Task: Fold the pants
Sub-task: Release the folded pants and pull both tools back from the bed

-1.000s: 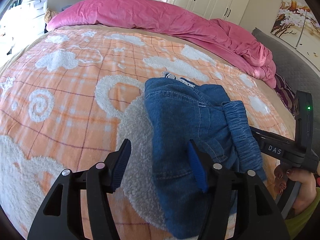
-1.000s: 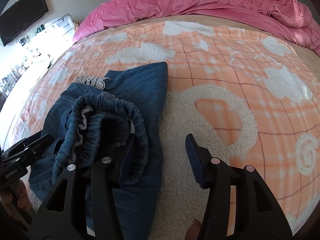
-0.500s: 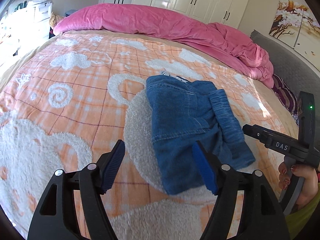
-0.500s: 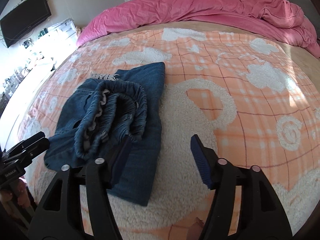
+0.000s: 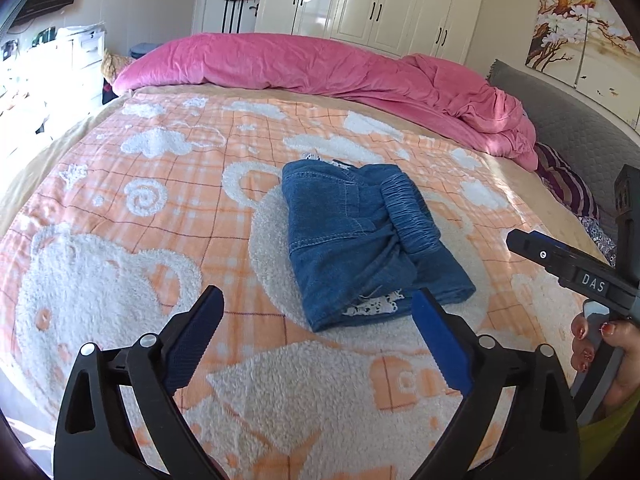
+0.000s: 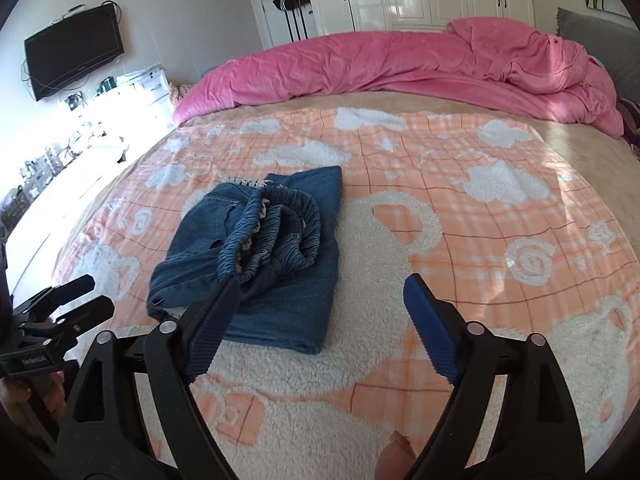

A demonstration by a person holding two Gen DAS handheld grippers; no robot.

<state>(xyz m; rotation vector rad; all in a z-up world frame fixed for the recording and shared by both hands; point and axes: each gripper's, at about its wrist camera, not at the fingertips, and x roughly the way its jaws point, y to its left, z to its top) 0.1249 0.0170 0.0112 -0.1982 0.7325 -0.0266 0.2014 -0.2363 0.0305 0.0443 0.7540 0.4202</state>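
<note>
The denim pants (image 5: pixel 368 240) lie folded into a compact bundle on the orange-and-white plaid blanket (image 5: pixel 160 208) that covers the bed, resting on one of its fluffy white patches — the gathered elastic waistband (image 6: pixel 276 236) sits on top of the bundle, and a bit of white lace trim (image 5: pixel 376 306) peeks out at the near edge. The left hand-held gripper (image 5: pixel 316 344) hangs above the blanket just short of the bundle with its blue-padded fingers spread wide and nothing between them. The right hand-held gripper (image 6: pixel 320 328) is likewise spread wide and empty; in its own view its left finger overlaps the near edge of the denim, though whether it touches the cloth cannot be told. From the left wrist view the right hand-held gripper shows at the far right edge, marked "DAS", held by a hand (image 5: pixel 600 356) with red-painted nails, apart from the pants. A rumpled pink duvet (image 6: pixel 400 68) lies along the far side of the bed, with white wardrobes (image 5: pixel 384 0) behind it and a wall-mounted television (image 6: pixel 74 56) to the left.
</note>
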